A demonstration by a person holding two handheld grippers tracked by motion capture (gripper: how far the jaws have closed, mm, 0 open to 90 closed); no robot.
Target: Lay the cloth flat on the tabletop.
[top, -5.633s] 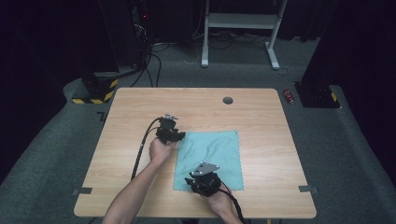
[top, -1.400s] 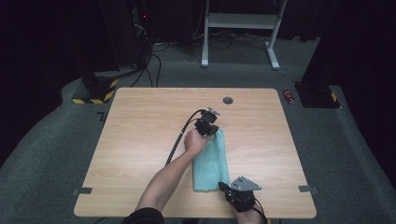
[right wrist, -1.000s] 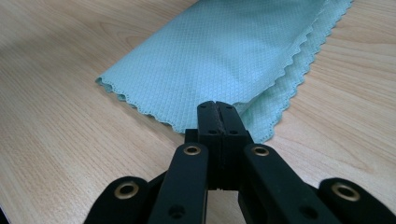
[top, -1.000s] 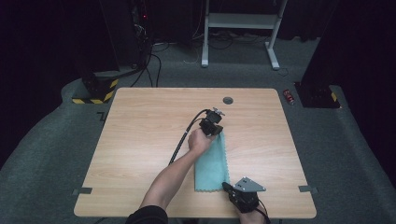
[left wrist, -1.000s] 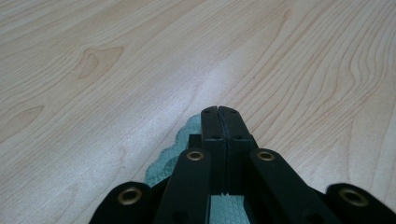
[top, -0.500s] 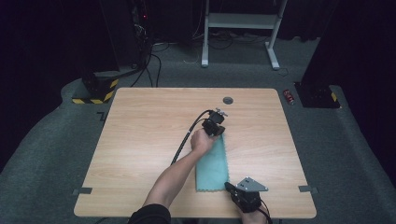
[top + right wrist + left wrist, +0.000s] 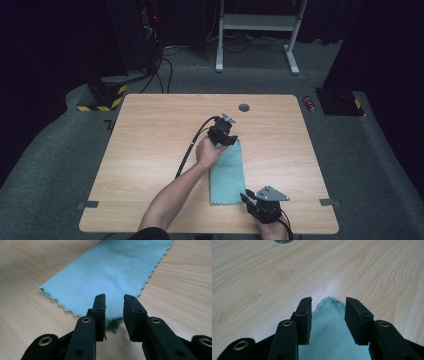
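Left gripper (image 7: pixel 328 312) jaws just opened, far corner of cloth (image 7: pixel 228 172) released. Right gripper (image 7: pixel 113 308) likewise spread at near corner. Cloth folded lengthwise mid-table (image 7: pixel 150 130); fold laid.

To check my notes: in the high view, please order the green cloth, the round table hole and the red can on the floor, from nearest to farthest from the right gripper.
From the right gripper:
1. Green cloth, just beside it.
2. Round table hole, near the far edge.
3. Red can, on the floor beyond the table's right corner.
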